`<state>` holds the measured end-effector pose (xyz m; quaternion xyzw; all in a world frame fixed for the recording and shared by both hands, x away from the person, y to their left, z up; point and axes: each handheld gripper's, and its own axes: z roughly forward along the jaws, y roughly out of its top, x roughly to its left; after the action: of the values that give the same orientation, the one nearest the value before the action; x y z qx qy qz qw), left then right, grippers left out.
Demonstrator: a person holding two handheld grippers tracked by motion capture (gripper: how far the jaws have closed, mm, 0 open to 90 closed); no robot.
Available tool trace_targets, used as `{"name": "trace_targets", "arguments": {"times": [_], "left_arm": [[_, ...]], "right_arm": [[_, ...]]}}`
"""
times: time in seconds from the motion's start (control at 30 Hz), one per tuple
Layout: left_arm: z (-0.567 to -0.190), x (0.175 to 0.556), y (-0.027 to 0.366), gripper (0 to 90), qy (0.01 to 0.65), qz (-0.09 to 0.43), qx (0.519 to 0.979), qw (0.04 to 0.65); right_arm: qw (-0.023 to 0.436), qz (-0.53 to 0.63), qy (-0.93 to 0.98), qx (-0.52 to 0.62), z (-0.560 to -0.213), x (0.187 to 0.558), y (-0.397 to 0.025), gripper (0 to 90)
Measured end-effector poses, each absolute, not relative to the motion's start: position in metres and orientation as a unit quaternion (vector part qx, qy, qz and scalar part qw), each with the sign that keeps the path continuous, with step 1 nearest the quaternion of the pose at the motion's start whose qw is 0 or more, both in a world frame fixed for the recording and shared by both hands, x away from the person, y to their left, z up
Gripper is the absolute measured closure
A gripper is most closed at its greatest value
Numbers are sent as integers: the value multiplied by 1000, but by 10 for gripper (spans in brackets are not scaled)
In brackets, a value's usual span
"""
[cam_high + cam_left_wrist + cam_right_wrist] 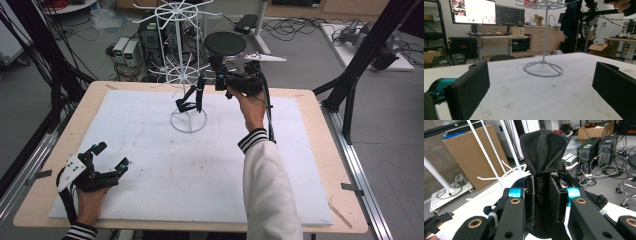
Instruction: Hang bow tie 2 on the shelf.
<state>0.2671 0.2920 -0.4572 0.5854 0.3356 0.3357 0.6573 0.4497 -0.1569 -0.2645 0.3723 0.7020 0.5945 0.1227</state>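
A white wire display rack (188, 121) stands at the far middle of the white mat, its pole (545, 37) rising from a ring base. My right gripper (202, 84) is raised beside the rack's lower arms and shut on a black fabric pouch with a strap (190, 101), which hangs down from the jaws. In the right gripper view the pouch (544, 147) is bunched between the pads, right gripper (545, 197), with white rack arms (491, 147) just beyond. My left gripper (111, 155) rests at the front left of the table, open with nothing between its jaws, left gripper (541, 82).
The white mat (150, 175) covers most of the wooden table (320, 150). Behind the table are computer towers (126, 50), a black stool (225, 44) and floor cables. Black frame posts (360, 55) stand at the right. A monitor (472, 11) sits on a far desk.
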Motion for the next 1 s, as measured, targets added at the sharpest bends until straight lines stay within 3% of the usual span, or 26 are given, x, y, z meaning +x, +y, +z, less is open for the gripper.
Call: {"name": "trace_targets", "arguments": {"times": [1.0], "left_arm": [[-457,267,292,17,336,334,586,658]], "right_arm": [[120,600,711,347,-266,461,-127,763]]}}
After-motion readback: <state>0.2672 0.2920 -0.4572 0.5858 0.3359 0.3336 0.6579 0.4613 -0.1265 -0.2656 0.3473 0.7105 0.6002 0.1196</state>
